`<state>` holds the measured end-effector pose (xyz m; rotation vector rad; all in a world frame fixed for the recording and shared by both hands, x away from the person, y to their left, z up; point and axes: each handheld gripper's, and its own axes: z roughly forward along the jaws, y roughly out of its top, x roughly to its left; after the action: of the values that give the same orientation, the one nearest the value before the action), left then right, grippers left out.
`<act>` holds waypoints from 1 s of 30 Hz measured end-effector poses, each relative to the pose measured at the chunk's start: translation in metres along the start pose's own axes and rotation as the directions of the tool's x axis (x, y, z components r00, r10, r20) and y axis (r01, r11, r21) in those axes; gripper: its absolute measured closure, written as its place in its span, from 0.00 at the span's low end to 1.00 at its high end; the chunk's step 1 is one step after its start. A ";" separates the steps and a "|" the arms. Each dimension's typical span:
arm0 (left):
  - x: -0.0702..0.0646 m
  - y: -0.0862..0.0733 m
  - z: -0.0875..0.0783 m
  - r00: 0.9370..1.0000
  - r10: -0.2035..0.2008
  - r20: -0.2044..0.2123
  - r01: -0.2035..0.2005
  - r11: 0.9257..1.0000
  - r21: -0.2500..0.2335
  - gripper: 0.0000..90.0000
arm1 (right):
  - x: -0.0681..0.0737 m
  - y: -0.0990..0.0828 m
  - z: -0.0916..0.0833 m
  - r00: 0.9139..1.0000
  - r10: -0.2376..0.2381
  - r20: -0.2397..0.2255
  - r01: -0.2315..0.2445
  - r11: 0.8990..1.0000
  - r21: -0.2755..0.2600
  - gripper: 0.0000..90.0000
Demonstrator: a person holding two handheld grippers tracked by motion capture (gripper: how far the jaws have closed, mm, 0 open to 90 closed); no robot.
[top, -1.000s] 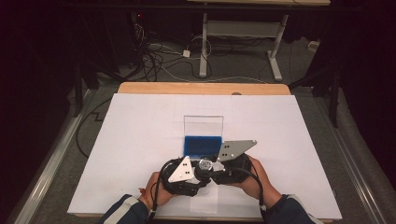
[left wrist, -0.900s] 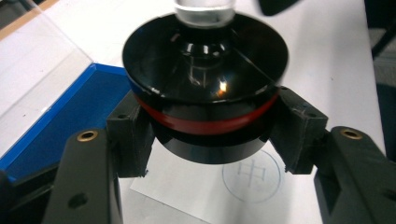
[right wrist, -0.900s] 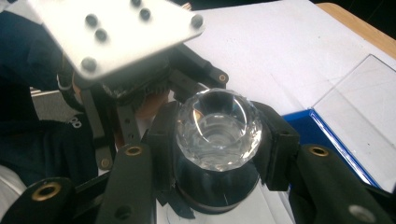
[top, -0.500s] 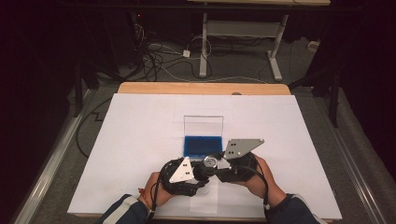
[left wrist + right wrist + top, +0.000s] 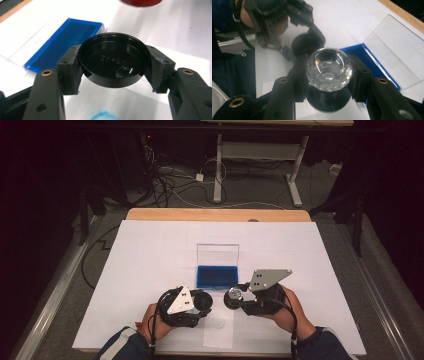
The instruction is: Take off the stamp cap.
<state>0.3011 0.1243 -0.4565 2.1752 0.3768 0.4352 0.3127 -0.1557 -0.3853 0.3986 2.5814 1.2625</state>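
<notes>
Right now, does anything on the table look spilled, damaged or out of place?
One oddity: a faint blue smudge stains the white sheet just below the black cap in the left gripper. The faceted glass bottle in the right gripper looks intact, and the blue case lies open, undamaged.

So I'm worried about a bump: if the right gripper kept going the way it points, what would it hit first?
Probably the left gripper and its black cap, straight ahead of the right gripper holding the crystal knob; depth is unclear.
</notes>
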 end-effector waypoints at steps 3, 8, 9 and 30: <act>0.003 -0.002 -0.005 1.000 -0.005 -0.008 0.005 1.000 -0.001 0.41 | -0.002 -0.005 -0.002 1.000 0.003 0.009 -0.004 1.000 0.019 0.63; 0.006 -0.006 -0.011 1.000 -0.007 -0.014 0.007 1.000 0.003 0.41 | -0.004 -0.011 -0.007 1.000 0.007 0.020 -0.008 0.999 0.037 0.63; 0.006 -0.006 -0.012 1.000 -0.008 -0.016 0.008 1.000 0.003 0.41 | -0.004 -0.013 -0.008 1.000 0.007 0.023 -0.008 0.999 0.042 0.63; 0.017 -0.028 -0.042 0.995 -0.067 -0.072 0.066 0.998 -0.021 0.41 | -0.007 -0.033 -0.029 0.997 0.031 0.071 -0.035 0.998 0.060 0.63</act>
<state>0.2952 0.1771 -0.4523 2.1260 0.4824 0.4800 0.3056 -0.1984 -0.3936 0.4900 2.5691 1.1613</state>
